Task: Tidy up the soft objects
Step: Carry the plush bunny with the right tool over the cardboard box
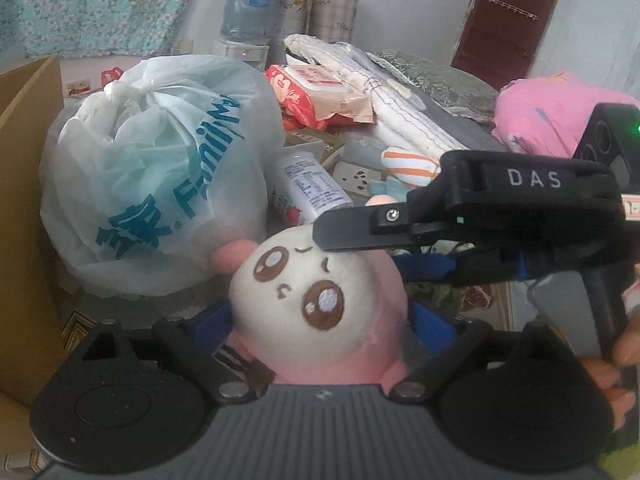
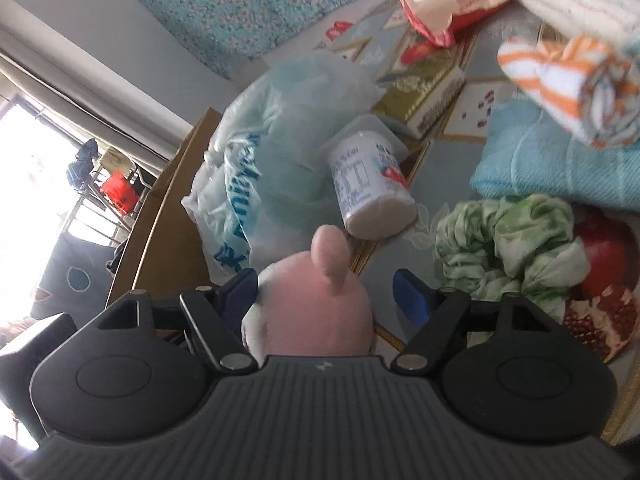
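A pink and white plush toy with brown embroidered eyes sits between the blue pads of my left gripper. Both pads stand a little clear of its head, so the left gripper is open. My right gripper comes in from the right, and one of its black fingers lies across the toy's forehead. In the right wrist view the plush toy's pink back fills the gap. The left pad touches it and the right pad stands apart. An orange-striped cloth, a light blue towel and a crumpled green cloth lie beyond.
A tied white plastic bag stands left of the toy, beside a cardboard box. A white bottle lies on its side behind the toy. Red snack packets, a white quilted cloth and pink bedding lie farther back.
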A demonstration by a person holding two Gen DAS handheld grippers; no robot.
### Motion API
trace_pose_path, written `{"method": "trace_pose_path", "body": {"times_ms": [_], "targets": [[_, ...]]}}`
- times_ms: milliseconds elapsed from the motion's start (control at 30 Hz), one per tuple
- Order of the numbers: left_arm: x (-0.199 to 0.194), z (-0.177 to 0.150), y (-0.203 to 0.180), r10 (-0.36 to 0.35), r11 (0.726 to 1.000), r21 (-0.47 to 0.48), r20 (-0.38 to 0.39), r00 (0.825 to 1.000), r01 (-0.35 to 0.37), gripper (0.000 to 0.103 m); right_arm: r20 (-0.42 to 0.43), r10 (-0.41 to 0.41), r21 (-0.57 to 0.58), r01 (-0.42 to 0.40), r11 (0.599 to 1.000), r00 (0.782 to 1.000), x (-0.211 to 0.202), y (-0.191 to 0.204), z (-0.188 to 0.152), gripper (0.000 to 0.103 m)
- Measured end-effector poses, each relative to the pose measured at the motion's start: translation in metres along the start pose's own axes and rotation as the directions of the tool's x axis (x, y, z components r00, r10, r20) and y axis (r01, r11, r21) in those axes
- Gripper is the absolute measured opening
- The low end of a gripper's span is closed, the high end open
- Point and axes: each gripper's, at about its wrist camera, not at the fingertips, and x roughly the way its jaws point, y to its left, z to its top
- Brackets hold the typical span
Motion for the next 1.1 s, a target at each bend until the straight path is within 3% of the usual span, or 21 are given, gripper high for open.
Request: {"method": "trace_pose_path", "body": {"times_ms": [133, 400, 567, 733, 900, 1100], "targets": [[0.003, -0.003, -0.004, 0.028, 1.000, 0.002, 0.002, 1.000, -0.028, 0.091, -0.019, 0.048, 0.023, -0.047, 0.999, 0.999, 0.002, 0.001, -0.003, 0.066], [-0.010, -0.004, -0.017, 0.058, 0.998, 0.010, 0.029, 0.998, -0.058, 0.089, 0.002, 0.087, 0.012, -0.087, 0.996, 0.996, -0.011, 0.005, -0.011, 0.063], [-0.041, 0.003, -0.034, 0.079, 0.995, 0.051, 0.108, 0.991, -0.085, 0.089, 0.051, 0.133, -0.049, -0.130, 0.990, 0.990, -0.040, 0.027, -0.011, 0.063], [-0.085, 0.019, -0.036, 0.117, 0.988, 0.072, 0.213, 0.970, -0.135, 0.089, 0.085, 0.196, -0.177, -0.178, 0.968, 0.977, -0.061, 0.074, 0.000, 0.062], [-0.122, 0.044, -0.007, 0.185, 0.980, 0.017, 0.258, 0.948, -0.196, 0.089, 0.019, 0.256, -0.292, -0.239, 0.926, 0.967, -0.044, 0.134, 0.027, 0.061], [-0.164, 0.074, 0.064, 0.304, 0.952, -0.110, 0.233, 0.924, -0.285, 0.090, -0.164, 0.313, -0.329, -0.351, 0.877, 0.936, 0.023, 0.214, 0.065, 0.060]]}}
